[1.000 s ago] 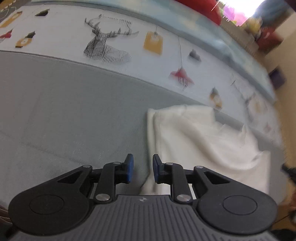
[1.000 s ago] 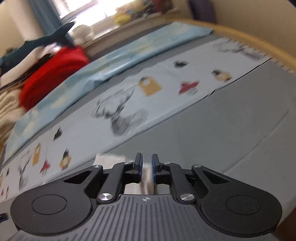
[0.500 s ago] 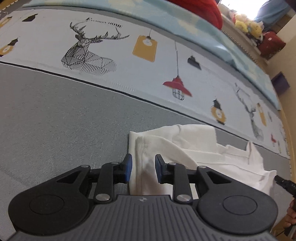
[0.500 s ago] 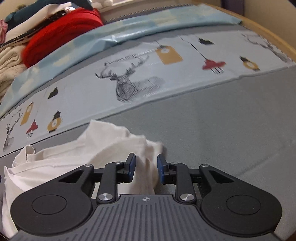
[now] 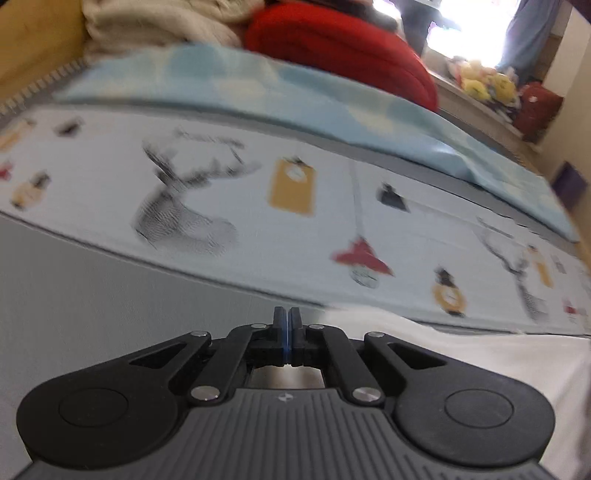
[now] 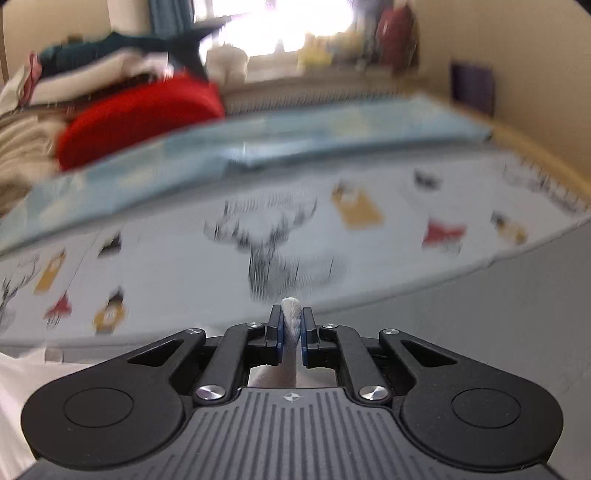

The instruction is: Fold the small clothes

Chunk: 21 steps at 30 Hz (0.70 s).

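Note:
A white garment lies on the grey bed cover, and its upper edge runs taut from the right edge of the left wrist view to my left gripper. That gripper is shut, its blue pads pressed together at the cloth's left end, with pale fabric showing under the jaws. In the right wrist view my right gripper is closing, and a thick fold of the white garment is pinched upright between its pads. More of that cloth spreads at the lower left.
A pale printed sheet with a deer and lamps lies beyond the grey cover. Behind it are a light blue blanket, a red bundle and cream knitwear. A wooden bed frame rises at the left and a sill with toys at the far right.
Both grippers stood apart over the garment half a second ago and have now closed on it. Both views have tilted up toward the far end of the bed, with motion blur.

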Each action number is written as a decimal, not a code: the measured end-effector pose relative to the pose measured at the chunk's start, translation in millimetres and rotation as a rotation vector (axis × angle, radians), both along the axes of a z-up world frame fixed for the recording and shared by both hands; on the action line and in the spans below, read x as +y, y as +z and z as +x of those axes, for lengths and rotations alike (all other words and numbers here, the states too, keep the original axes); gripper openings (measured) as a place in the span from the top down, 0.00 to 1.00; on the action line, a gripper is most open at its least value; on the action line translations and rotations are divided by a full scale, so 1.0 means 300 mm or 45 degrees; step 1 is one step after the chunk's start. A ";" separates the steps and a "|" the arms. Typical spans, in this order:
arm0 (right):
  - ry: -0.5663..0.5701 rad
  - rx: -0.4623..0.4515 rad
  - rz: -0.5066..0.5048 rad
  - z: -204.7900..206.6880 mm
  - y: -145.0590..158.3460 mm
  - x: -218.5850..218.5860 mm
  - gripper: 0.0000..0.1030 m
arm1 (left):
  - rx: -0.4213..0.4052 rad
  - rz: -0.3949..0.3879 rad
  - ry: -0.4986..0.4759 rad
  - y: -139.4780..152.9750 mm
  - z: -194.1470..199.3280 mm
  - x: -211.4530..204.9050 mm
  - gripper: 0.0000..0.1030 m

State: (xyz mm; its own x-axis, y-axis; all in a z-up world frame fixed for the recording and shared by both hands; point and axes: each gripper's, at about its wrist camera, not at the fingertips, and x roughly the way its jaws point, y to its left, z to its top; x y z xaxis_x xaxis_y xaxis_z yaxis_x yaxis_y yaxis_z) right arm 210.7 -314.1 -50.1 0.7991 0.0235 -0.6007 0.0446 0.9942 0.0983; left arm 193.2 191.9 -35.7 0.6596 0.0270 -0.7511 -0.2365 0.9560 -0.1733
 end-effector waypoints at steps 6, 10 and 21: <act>-0.147 0.112 -0.010 0.057 -0.044 -0.010 0.84 | 0.130 -0.178 -0.065 -0.035 0.021 0.012 0.94; -0.103 0.152 -0.019 0.044 -0.044 0.010 0.55 | 0.206 -0.202 -0.168 -0.065 -0.011 -0.019 0.80; -0.052 0.321 0.016 -0.099 -0.037 -0.012 0.55 | 0.219 -0.155 -0.166 -0.075 -0.063 -0.030 0.96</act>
